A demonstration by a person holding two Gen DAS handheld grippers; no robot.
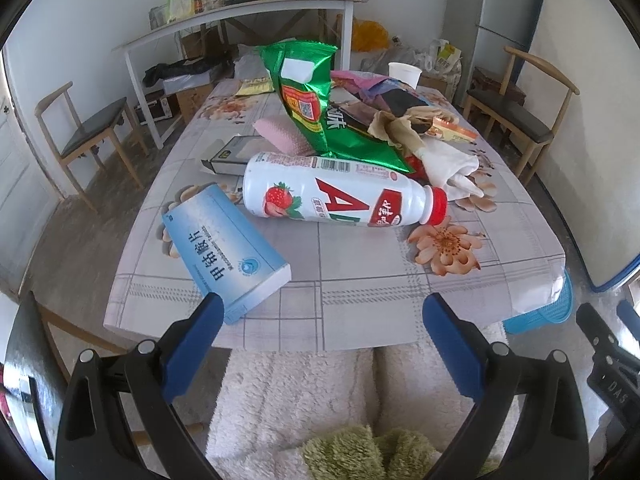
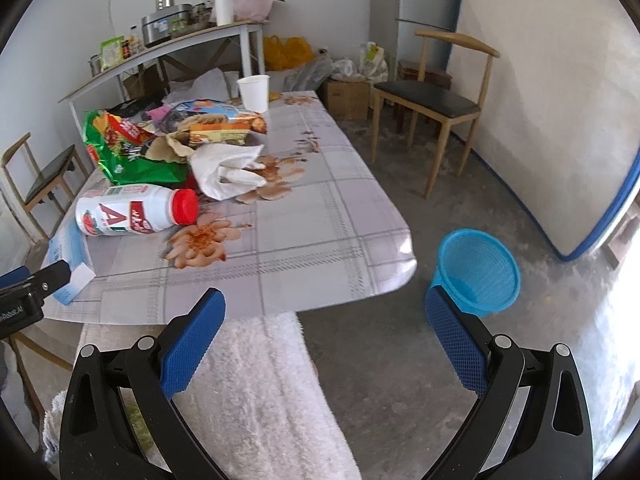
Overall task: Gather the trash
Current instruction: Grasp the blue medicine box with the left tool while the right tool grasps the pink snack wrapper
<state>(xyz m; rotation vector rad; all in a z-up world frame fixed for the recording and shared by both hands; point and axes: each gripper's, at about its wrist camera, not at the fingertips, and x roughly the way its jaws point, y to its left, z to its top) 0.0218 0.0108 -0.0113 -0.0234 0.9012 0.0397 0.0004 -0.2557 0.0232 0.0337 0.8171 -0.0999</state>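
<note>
Left gripper (image 1: 322,312) sits low centre of the left wrist view, jaws spread wide w/ nothing between them, tips just over the near table edge. Table (image 1: 360,264) w/ floral checked cloth fills mid frame. Blue medicine box (image 1: 226,248) lies centre-left, tilted, its near corner right by the left blue finger. White strawberry-drink bottle (image 1: 340,194) on its side mid frame, red cap to the right. Behind it a green foil snack bag (image 1: 308,100) stands up in the upper centre, w/ a pink sponge-like piece (image 1: 280,134) and a small open carton (image 1: 234,156) to its left. Crumpled white tissue (image 1: 452,168) and brown paper right of the bottle; more wrappers behind, plus a white paper cup (image 1: 404,74) at upper centre-right. Right gripper (image 2: 324,312) low centre of the right wrist view, jaws also released and empty, over the table's near right corner. Blue mesh trash basket (image 2: 478,270) stands on the concrete floor, centre-right of that view, apart from the table. Fuzzy pale trousers (image 2: 256,392) of the person show at the bottom of both views. Wooden chair (image 2: 436,104) upper right.
</note>
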